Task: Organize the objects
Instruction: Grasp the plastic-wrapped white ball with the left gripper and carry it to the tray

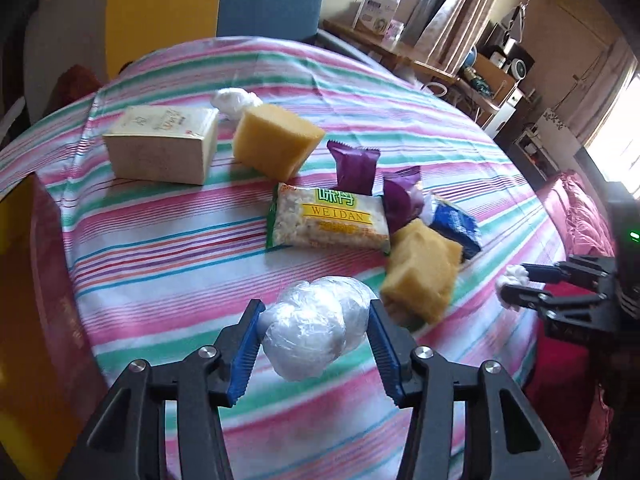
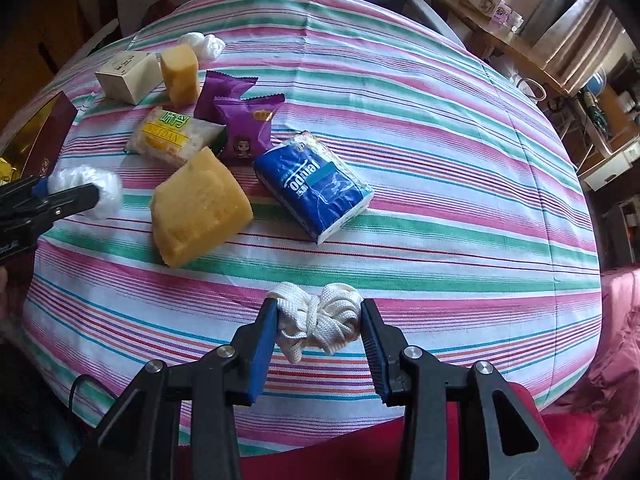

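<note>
A crumpled ball of clear plastic (image 1: 316,336) sits between the blue pads of my left gripper (image 1: 314,308), which is shut on it just above the striped tablecloth (image 1: 160,248). The right wrist view shows that ball (image 2: 100,188) at the left edge, held in the left gripper (image 2: 76,190). My right gripper (image 2: 320,304) is shut on a bundle of white cord (image 2: 320,316) near the table's front edge. From the left wrist, the right gripper (image 1: 516,286) shows at the far right with the cord (image 1: 514,276) at its tips.
On the cloth lie a near yellow sponge (image 2: 200,208), a blue tissue pack (image 2: 316,184), two purple snack packets (image 2: 244,128), a rice cracker pack (image 2: 172,138), a far sponge (image 2: 180,74), a cream box (image 2: 128,76) and another plastic ball (image 2: 202,44). A maroon box (image 2: 48,140) stands at the left.
</note>
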Tool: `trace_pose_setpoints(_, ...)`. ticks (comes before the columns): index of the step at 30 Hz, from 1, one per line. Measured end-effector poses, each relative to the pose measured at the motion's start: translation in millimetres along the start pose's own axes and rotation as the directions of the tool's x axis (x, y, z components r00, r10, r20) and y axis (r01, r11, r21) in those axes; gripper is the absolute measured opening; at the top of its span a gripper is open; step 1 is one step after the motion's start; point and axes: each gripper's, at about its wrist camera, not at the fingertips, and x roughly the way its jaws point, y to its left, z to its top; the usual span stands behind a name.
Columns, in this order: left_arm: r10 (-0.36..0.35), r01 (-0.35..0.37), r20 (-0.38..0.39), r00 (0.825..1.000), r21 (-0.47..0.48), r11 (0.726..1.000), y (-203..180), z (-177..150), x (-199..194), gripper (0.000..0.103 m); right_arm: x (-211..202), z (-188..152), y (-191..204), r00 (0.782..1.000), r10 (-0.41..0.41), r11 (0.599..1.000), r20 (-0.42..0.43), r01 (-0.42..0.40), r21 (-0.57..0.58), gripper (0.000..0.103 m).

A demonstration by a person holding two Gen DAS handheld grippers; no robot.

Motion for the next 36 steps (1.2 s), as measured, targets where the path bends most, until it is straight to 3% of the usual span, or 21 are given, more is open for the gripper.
trace_pose_setpoints(8,0.029,-0.026,0.078,0.997,-0.032,0.999,30.3,-25.2,-65.1,0.052,0.9,0.6,-5.8,0.999,-0.034,0.999,0.01,0.034,0.018,0.042)
trace_pose_setpoints(15,0.153,-0.133,0.119,0.981,-0.161,0.978,105.4,-54.8,-119.4,0.052,-0.1,-0.3,-3.0,0.998,-0.062,0.998,0.008,0.062,0.028,0.042)
trace_pose_setpoints(18,0.244,-0.216,0.096,0.965,-0.237,0.947,149.7,-71.6,-140.7,0.052,-0.7,-0.9,-3.2,0.997,-0.07,0.997,0.01,0.07,0.035,0.042)
trace_pose_setpoints(21,0.333,-0.304,0.041,0.942,-0.317,0.899,193.7,-85.6,-148.8,0.052,-1.7,-1.8,-3.2,0.997,-0.075,0.996,0.013,0.075,0.04,0.042)
trace_pose_setpoints(28,0.432,-0.431,-0.093,0.897,-0.402,0.808,260.5,-100.4,-132.1,0.052,-2.3,-2.0,-4.6,0.997,-0.082,0.996,0.011,0.082,0.047,0.042)
trace_pose_setpoints(31,0.439,-0.444,-0.118,0.891,-0.434,0.784,279.5,-100.8,-123.4,0.052,-2.7,-2.2,-5.0,0.996,-0.086,0.995,0.013,0.085,0.054,0.042)
trace_pose_setpoints(36,0.455,-0.449,-0.101,0.885,-0.445,0.775,295.7,-89.7,-117.7,0.052,-2.6,-1.8,-5.9,0.995,-0.097,0.994,0.012,0.096,0.059,0.042)
